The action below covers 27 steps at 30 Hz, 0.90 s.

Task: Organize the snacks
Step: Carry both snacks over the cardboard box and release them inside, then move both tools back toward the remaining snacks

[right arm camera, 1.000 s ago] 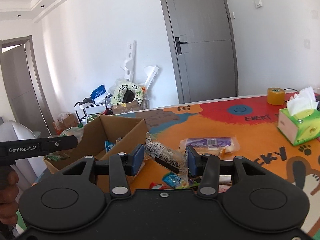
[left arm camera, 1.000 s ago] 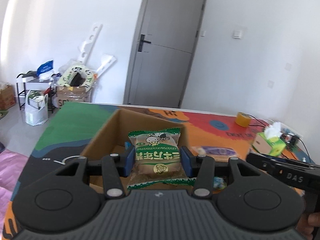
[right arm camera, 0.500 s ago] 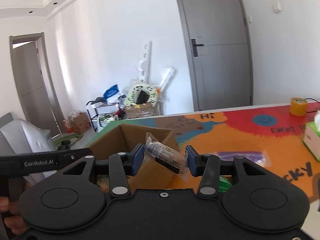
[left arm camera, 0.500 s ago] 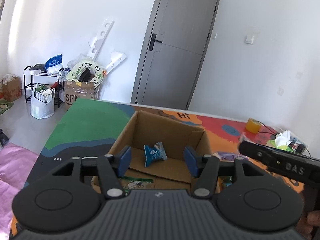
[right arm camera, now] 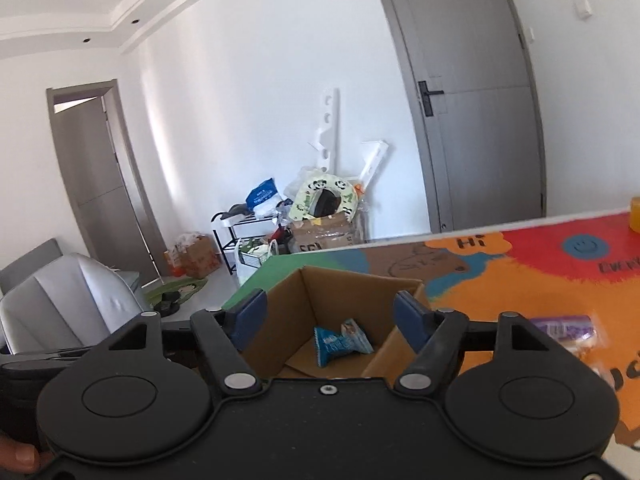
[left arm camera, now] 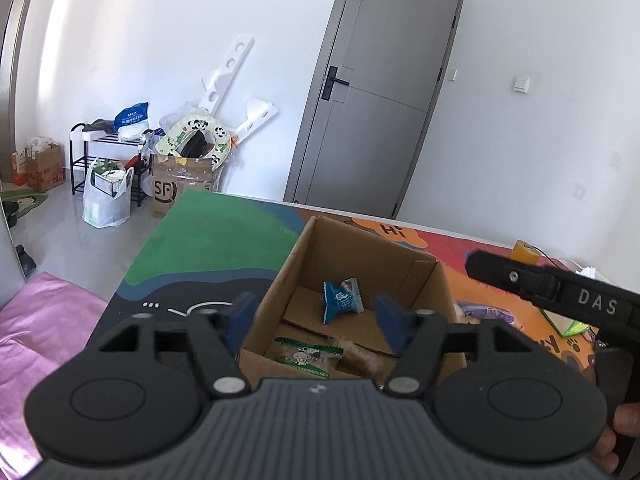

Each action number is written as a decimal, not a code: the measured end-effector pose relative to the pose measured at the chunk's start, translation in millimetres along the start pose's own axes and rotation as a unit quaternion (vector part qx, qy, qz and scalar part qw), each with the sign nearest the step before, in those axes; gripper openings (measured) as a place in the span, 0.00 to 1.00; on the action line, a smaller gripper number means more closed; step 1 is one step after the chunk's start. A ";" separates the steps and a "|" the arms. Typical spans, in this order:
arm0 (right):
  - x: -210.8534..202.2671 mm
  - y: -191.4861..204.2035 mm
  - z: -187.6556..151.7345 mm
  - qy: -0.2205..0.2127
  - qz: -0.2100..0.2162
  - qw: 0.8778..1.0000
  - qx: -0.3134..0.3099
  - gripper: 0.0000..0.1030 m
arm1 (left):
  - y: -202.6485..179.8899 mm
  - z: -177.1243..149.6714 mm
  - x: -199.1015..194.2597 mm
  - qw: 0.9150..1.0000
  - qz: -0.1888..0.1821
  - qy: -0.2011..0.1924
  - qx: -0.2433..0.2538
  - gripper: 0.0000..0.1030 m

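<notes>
Left claw [left arm camera: 316, 322] jaws just opened, apart, empty, right claw [right arm camera: 327, 320] likewise, both above cardboard box [left arm camera: 424, 280] at frame centre, blue snack packet [left arm camera: 340, 300] and green snack packet [left arm camera: 306, 356] inside

Between the matt black plastic arms of the left gripper [left arm camera: 316, 318] sits a plain brown cardboard box [left arm camera: 420, 276] with rough cut edges, holding a glossy crinkled blue foil packet [left arm camera: 340, 300] and, nearer the tool, a shiny green-and-white plastic wrapper [left arm camera: 306, 356].

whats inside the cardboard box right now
In the cardboard box: a blue packet at the back and a green-and-white packet near the front. The front corner is hidden by the gripper body.
</notes>
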State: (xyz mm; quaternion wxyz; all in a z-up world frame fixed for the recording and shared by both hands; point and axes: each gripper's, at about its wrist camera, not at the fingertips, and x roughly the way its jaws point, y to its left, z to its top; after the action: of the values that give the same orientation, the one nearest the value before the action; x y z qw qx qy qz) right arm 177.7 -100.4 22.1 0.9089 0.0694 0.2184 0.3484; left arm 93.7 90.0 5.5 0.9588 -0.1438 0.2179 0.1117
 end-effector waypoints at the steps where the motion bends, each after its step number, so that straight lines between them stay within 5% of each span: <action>1: -0.9 -1.9 -0.1 0.003 -0.002 1.000 0.005 0.68 | -1.4 0.1 -0.2 1.000 -0.001 -0.004 0.002 0.76; 27: -89.2 -86.5 -32.1 0.017 -0.100 0.992 0.069 0.75 | -80.0 -22.5 -3.1 0.997 -0.061 0.012 0.036 0.81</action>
State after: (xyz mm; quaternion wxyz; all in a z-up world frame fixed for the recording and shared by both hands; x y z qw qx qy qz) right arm 156.5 -225.1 0.4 0.9284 0.1039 0.2631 0.2410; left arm 104.4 7.5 5.6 0.9656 -0.1236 0.2245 0.0435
